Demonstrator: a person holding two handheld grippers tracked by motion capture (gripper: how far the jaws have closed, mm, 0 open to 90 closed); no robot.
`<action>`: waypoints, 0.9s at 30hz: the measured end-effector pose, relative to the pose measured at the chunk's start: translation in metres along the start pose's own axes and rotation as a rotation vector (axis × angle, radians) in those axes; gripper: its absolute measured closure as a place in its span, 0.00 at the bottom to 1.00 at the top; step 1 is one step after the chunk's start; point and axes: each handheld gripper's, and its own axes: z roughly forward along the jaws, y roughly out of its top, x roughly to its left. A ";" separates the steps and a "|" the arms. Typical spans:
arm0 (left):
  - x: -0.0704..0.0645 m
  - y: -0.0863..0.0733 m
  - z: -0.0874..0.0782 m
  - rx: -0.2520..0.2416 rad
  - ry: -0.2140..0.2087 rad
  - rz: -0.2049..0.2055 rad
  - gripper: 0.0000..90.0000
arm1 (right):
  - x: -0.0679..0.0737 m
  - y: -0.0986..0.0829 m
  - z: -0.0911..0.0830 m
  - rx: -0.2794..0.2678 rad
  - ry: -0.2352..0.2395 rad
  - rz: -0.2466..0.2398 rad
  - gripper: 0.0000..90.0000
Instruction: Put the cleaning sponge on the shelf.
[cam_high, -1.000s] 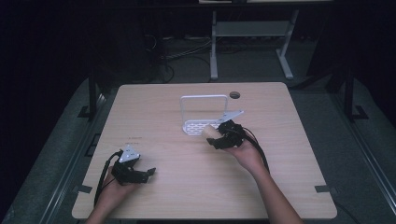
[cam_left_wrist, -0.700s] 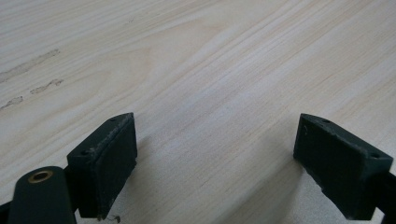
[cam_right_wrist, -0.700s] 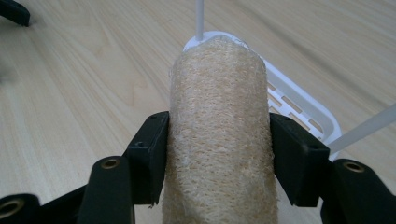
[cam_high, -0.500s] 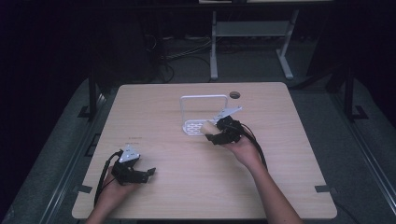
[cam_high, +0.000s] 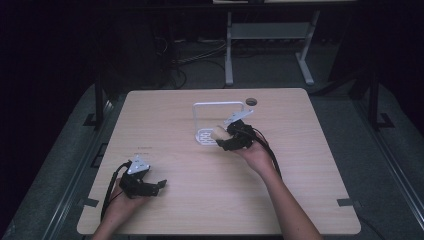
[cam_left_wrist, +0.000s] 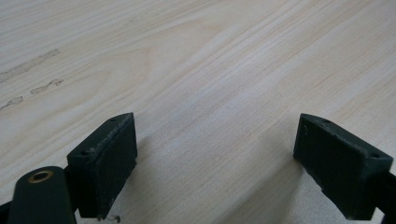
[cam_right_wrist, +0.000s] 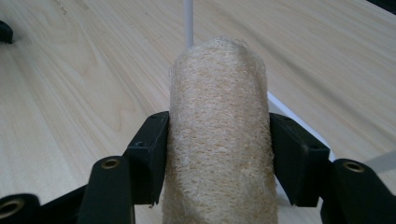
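The right gripper (cam_right_wrist: 217, 154) clenches a beige fibrous loofah sponge (cam_right_wrist: 218, 130) between its jaws over the white wire rack (cam_high: 218, 107), while the left gripper (cam_left_wrist: 215, 163) rests released on the light wooden table (cam_high: 300, 175).

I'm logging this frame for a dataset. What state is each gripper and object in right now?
Right gripper: shut on the loofah sponge, held at the rack.
Loofah sponge: clamped between the jaws, over the rack's base.
White rack: standing upright on the table, frame up.
Left gripper: open, jaws wide apart, holding nothing, low over the table.
Table: light wood.
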 end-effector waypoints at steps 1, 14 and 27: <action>0.000 0.000 0.000 0.000 0.000 0.000 0.14 | 0.000 0.001 0.001 0.003 0.000 0.001 0.45; 0.000 0.000 0.000 0.002 0.000 0.002 0.14 | -0.002 0.010 0.016 0.013 -0.004 -0.005 0.45; 0.000 0.000 0.000 0.000 0.000 0.001 0.14 | -0.005 0.011 0.034 0.033 -0.011 -0.002 0.45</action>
